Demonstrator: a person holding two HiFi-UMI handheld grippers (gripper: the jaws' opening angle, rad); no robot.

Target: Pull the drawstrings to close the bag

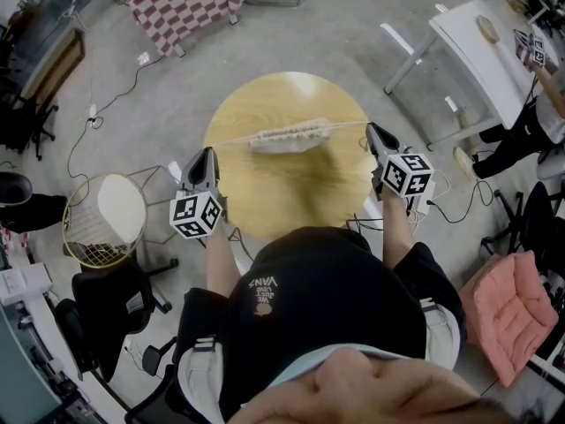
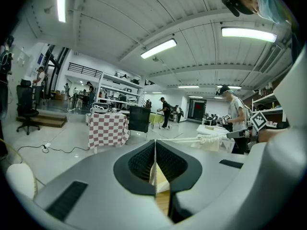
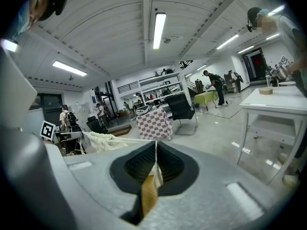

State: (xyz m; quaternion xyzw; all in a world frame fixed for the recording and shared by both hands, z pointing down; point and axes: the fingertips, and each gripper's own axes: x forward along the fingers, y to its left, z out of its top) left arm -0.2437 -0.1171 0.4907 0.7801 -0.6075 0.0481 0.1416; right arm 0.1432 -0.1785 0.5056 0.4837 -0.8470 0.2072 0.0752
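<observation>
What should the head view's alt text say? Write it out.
Seen from above, the left gripper and right gripper pull the drawstrings of a bag taut to opposite sides over a round wooden table. The bag's mouth is gathered.

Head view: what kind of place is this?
Likely an open-plan lab or workshop: cables trail over a bare floor, there is a checkered table and a white bench, and the left gripper view shows shelving and people working.
</observation>
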